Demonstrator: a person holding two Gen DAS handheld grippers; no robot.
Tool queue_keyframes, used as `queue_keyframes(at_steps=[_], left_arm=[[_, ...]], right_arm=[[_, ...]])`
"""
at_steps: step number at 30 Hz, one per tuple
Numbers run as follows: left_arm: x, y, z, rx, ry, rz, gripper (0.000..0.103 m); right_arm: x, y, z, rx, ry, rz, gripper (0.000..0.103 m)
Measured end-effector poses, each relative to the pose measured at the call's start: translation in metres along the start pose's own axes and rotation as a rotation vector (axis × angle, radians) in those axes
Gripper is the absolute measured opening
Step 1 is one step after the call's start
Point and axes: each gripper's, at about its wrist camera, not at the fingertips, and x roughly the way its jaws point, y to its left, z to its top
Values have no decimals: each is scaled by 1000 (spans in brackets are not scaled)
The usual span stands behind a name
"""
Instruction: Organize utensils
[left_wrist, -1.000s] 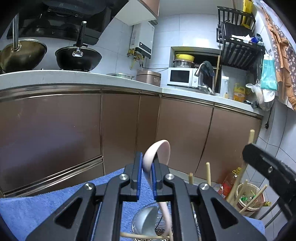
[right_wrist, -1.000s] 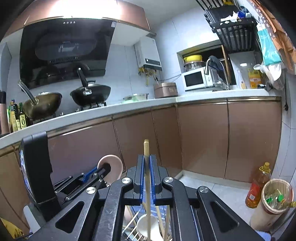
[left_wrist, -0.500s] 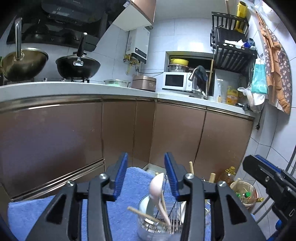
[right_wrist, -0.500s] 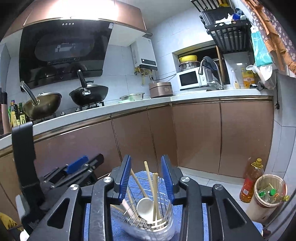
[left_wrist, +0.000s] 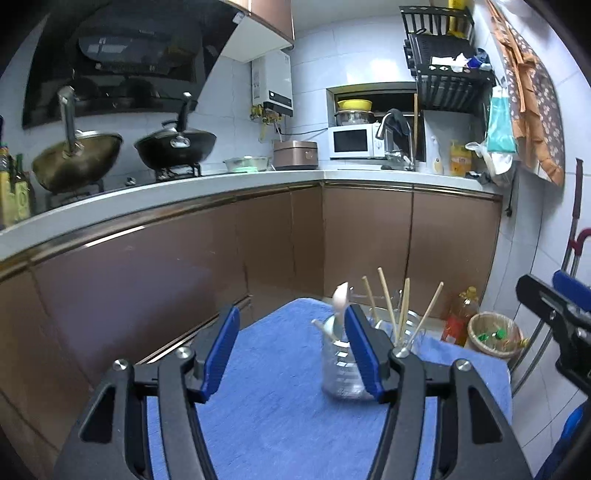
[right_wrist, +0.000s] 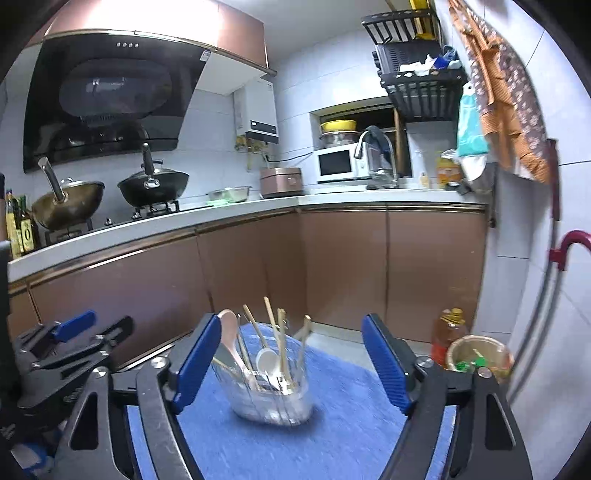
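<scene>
Here, the left gripper (left_wrist: 291, 345) and right gripper (right_wrist: 288, 363) hang with jaws opening wide and empty, nothing pressed between their blue pads; ahead of both, on the blue cloth (right_wrist: 343, 435) covering the worktop, stands the utensil holder (right_wrist: 271, 397), with a pale spoon (right_wrist: 228, 334) and wooden chopsticks (left_wrist: 386, 301) upright inside

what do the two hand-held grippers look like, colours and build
Both look alike. The left hand-held gripper and the right hand-held gripper each have two black angular fingers with triangular cut-outs, silver round screws at the joints, and flat blue pads lining the inner faces. No cables, markings or sleeves show.
</scene>
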Motion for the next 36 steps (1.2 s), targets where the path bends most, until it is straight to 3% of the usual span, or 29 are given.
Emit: queue_keyframes(at_steps=[6,14,36], left_arm=[[-45,15,-7,2,-36,52,70],[-91,23,-10,11,-85,86,72],[-175,40,-17,11,-178,135,72]], right_arm=[[-32,3,-7,-15,3,-39,103],[-60,17,-15,-56,16,-18,103],[-142,33,-7,-74,-93,-14,103]])
